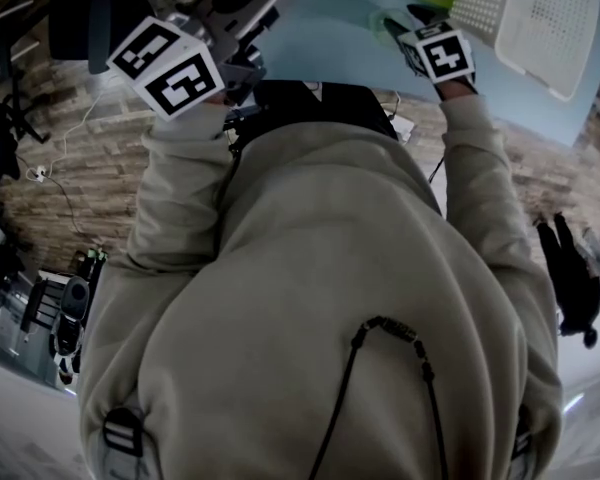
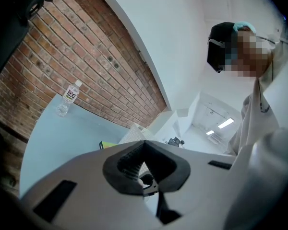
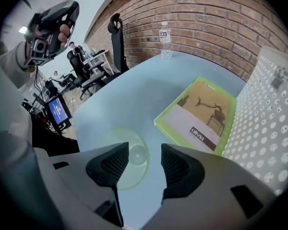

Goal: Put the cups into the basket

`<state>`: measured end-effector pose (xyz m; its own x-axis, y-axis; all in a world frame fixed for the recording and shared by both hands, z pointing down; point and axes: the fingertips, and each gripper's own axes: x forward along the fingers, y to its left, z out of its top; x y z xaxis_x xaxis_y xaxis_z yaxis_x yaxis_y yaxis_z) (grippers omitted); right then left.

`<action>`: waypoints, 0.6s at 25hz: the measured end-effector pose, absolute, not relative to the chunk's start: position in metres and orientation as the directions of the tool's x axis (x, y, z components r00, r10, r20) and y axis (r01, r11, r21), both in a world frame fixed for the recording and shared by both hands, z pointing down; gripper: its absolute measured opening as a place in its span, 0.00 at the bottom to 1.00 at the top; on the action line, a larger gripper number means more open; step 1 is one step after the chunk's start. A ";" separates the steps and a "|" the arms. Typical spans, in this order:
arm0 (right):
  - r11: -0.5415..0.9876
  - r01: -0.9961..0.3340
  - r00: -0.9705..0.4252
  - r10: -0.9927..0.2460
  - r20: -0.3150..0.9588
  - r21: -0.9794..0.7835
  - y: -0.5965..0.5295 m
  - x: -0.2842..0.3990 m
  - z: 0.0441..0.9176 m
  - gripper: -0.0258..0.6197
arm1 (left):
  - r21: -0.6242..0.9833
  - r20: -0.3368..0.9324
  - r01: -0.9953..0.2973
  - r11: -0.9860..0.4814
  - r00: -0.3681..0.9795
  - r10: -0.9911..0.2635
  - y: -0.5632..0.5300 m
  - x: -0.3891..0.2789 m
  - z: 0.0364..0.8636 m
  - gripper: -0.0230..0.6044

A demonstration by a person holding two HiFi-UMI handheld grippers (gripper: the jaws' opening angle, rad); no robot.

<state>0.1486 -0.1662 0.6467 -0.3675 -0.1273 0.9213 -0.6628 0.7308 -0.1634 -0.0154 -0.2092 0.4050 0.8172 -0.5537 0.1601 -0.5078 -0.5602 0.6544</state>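
— Right gripper (image 3: 144,159) jaws: spread, pinching nothing. Left gripper (image 2: 144,147), raised: pressed together, empty.
— Progress?
— Barely begun, I'd say. Basket (image 3: 271,123), right of the spread gripper, shows no cup; a clear cup (image 3: 136,155) sits just under its jaws.

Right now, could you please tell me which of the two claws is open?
The right claw: its jaws stand apart over the translucent green cup, whereas the left claw has its jaws together.
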 end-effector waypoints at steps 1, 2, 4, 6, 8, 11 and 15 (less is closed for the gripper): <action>0.738 -0.656 -0.362 -0.125 0.924 -0.157 -0.167 0.149 0.649 0.38 | 0.655 0.159 -0.509 -0.559 0.816 -0.556 -0.209 -0.016 0.405 0.03; 0.741 -0.653 -0.360 -0.118 0.925 -0.160 -0.167 0.150 0.651 0.37 | 0.655 0.159 -0.510 -0.557 0.814 -0.558 -0.210 -0.016 0.405 0.03; 0.738 -0.652 -0.363 -0.102 0.926 -0.174 -0.166 0.149 0.657 0.37 | 0.655 0.160 -0.513 -0.555 0.812 -0.561 -0.210 -0.016 0.406 0.03; 0.736 -0.654 -0.358 -0.096 0.929 -0.176 -0.165 0.148 0.662 0.37 | 0.655 0.160 -0.512 -0.556 0.813 -0.560 -0.209 -0.016 0.406 0.03; 0.733 -0.657 -0.350 -0.089 0.932 -0.177 -0.163 0.146 0.665 0.33 | 0.657 0.159 -0.506 -0.558 0.817 -0.554 -0.209 -0.016 0.406 0.03; 0.738 -0.653 -0.348 -0.091 0.933 -0.171 -0.164 0.142 0.667 0.28 | 0.650 0.168 -0.511 -0.562 0.818 -0.550 -0.209 -0.017 0.408 0.03; 0.756 -0.638 -0.328 -0.099 0.940 -0.143 -0.166 0.145 0.669 0.14 | 0.624 0.203 -0.547 -0.559 0.804 -0.559 -0.209 -0.018 0.411 0.03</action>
